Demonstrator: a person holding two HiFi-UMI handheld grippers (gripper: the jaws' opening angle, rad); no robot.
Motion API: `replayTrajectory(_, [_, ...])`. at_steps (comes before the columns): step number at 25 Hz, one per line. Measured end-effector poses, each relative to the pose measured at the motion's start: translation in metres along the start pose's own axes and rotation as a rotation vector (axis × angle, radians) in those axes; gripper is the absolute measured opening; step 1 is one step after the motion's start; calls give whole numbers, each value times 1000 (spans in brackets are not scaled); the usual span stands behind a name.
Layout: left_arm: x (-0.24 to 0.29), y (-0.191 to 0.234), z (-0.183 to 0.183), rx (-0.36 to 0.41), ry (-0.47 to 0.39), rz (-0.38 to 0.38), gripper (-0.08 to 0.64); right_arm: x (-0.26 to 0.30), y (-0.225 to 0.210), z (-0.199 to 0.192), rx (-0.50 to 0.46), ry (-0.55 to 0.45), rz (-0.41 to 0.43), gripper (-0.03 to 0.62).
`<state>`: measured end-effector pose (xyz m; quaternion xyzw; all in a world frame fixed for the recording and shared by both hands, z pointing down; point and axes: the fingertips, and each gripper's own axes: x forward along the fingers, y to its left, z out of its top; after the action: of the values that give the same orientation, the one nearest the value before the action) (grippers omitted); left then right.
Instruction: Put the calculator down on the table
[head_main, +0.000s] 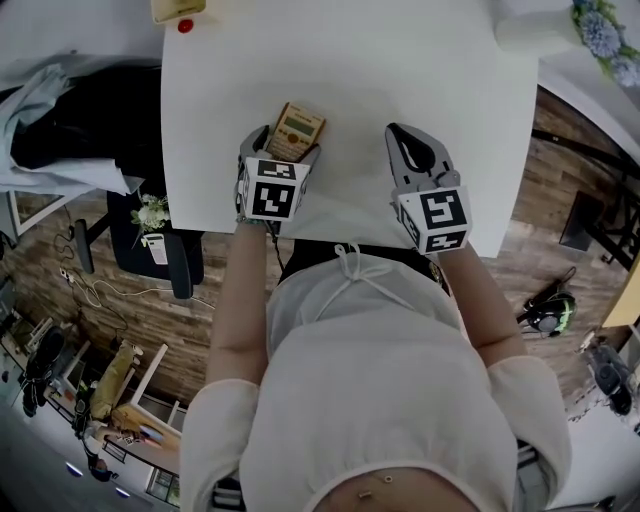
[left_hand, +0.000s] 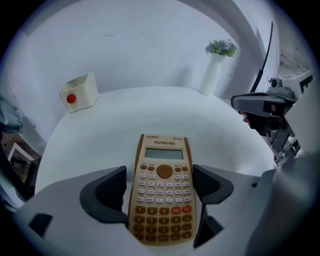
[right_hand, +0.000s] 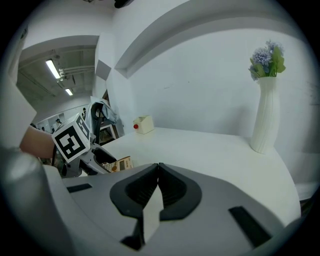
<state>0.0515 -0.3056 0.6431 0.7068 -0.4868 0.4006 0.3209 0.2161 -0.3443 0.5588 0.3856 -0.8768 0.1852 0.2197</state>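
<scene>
A tan calculator (head_main: 297, 129) (left_hand: 162, 192) lies keys-up between the jaws of my left gripper (head_main: 285, 145) (left_hand: 160, 175), which is shut on its lower half. Its display end sticks out forward over the white table (head_main: 350, 70). Whether it touches the tabletop I cannot tell. My right gripper (head_main: 405, 135) (right_hand: 158, 167) hovers beside it to the right, shut with nothing between its jaws. In the right gripper view the left gripper (right_hand: 75, 145) and the calculator (right_hand: 119, 164) show at the left.
A small white box with a red dot (head_main: 178, 10) (left_hand: 79, 93) (right_hand: 144, 124) stands at the table's far left. A white vase with flowers (head_main: 530, 28) (left_hand: 212, 72) (right_hand: 265, 115) stands at the far right. Both grippers are close to the near table edge.
</scene>
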Motion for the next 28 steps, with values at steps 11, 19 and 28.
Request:
replayTrajectory(11, [-38, 11, 24, 20, -207, 13, 196, -22, 23, 21, -70, -37, -95, 6])
replayTrajectory(19, [-101, 26, 67, 42, -426, -13, 67, -37, 39, 53, -109, -105, -177, 6])
replayTrajectory(28, [-188, 29, 106, 165, -673, -76, 28, -61, 51, 105, -88, -247, -237, 6])
